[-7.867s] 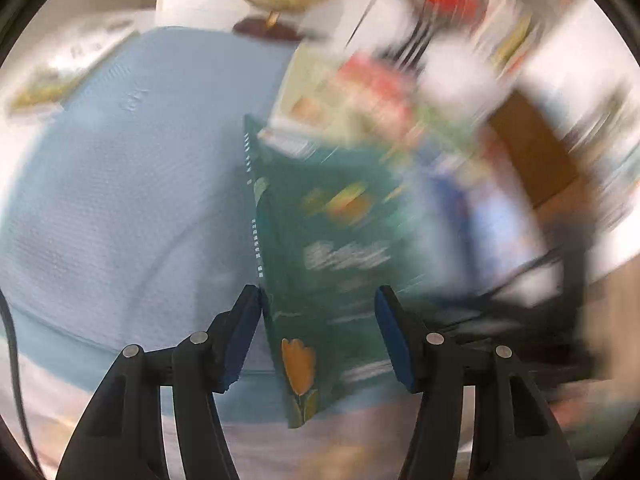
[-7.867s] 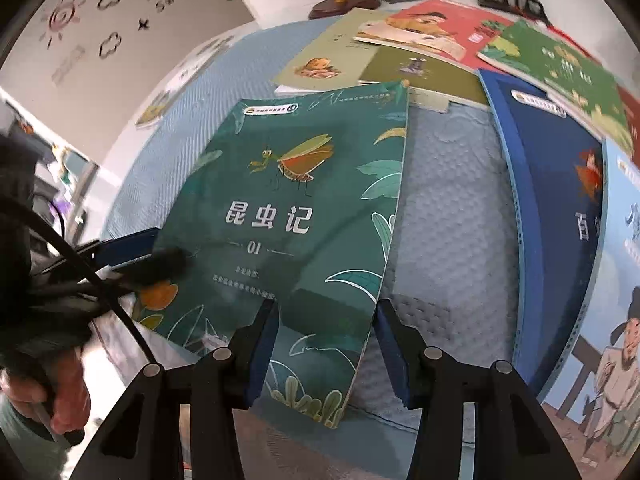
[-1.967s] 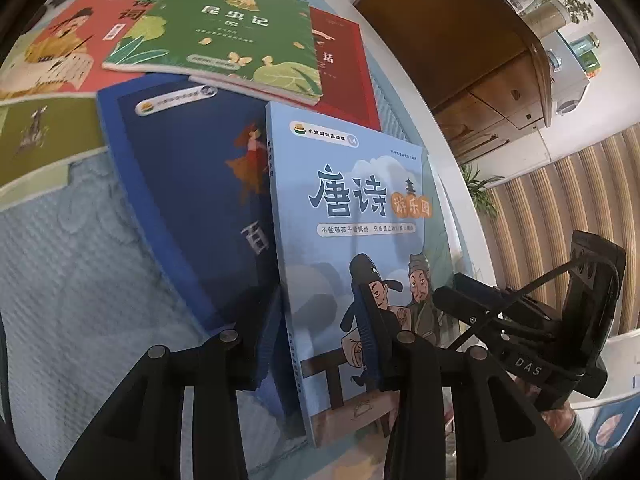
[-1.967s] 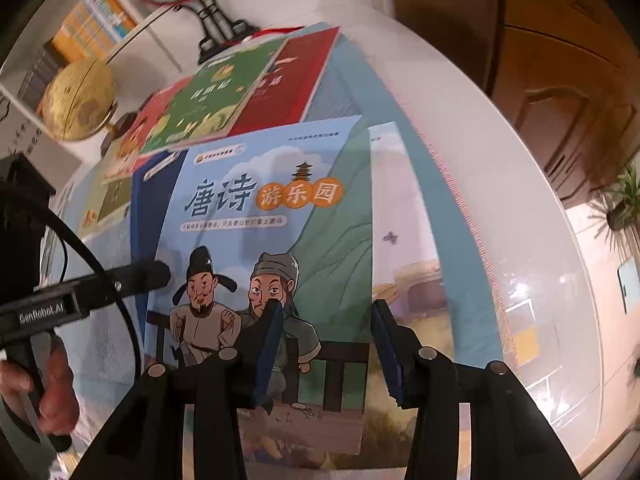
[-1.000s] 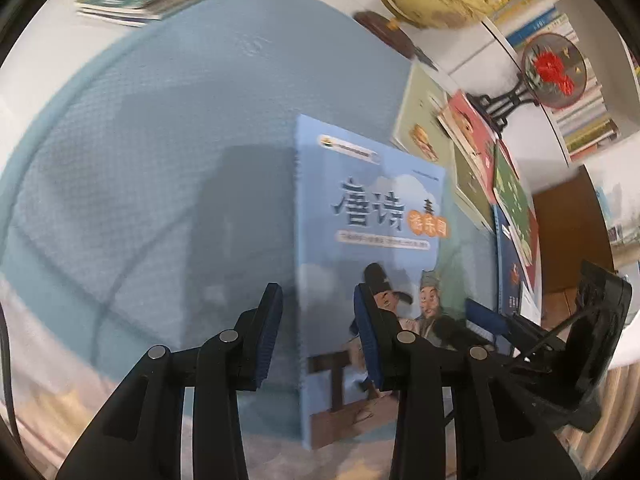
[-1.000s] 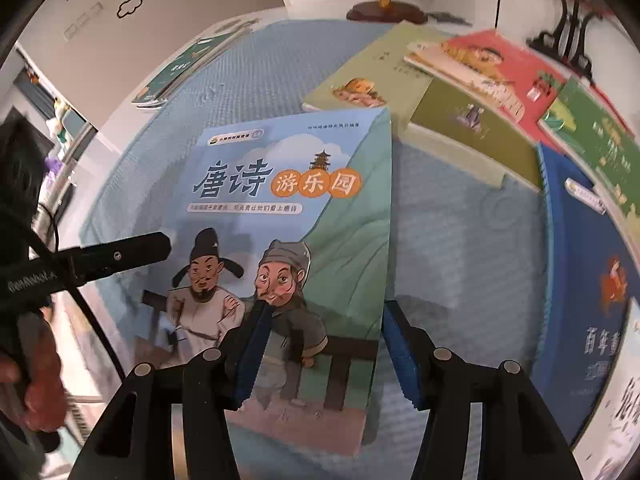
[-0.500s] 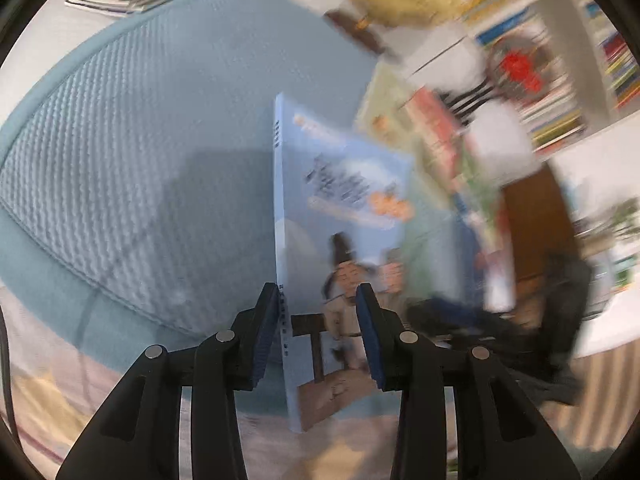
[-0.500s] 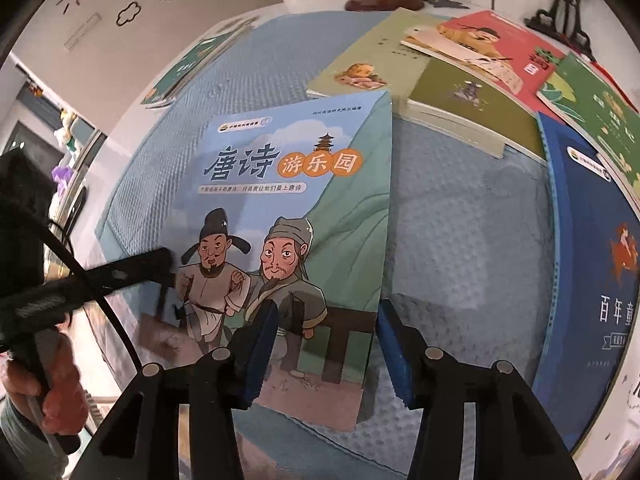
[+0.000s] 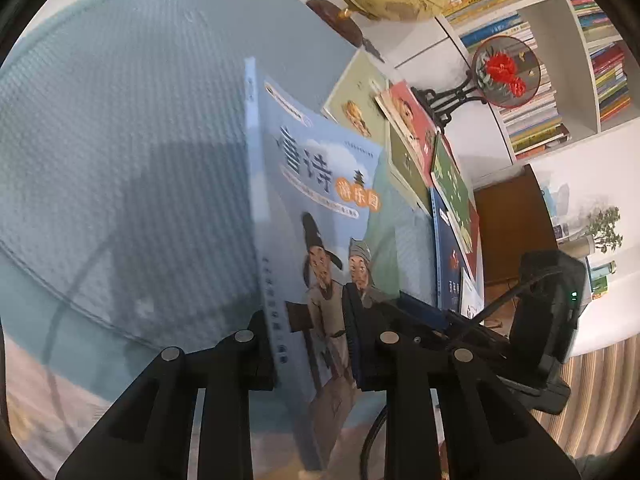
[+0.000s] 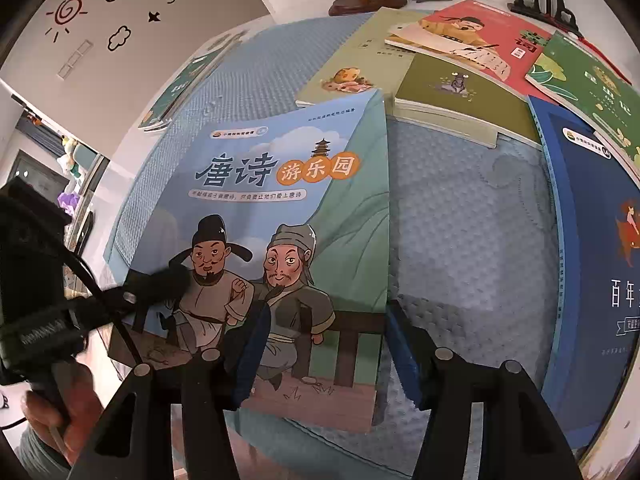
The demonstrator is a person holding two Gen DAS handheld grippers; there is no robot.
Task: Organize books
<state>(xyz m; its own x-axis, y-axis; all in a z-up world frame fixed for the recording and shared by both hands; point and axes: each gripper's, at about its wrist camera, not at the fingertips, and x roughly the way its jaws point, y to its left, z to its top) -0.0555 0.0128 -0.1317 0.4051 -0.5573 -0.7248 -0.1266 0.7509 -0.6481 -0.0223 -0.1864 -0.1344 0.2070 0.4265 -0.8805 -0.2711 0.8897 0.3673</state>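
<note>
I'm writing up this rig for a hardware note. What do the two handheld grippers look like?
Both are matte black. The left gripper and right gripper have angular fingers with round silver rivets and blue pads. Black cables run from the boxy body, which bears faint white lettering.

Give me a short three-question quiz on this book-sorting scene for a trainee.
1. True or false: the left tool is shut on the light blue book.
2. How many cartoon figures are on its cover?
3. What overlaps the dark blue book's top corner? A green book, B globe, C fan.
Key: 1 true, its jaws have just been closing on it; 2 two; 3 A.
</note>
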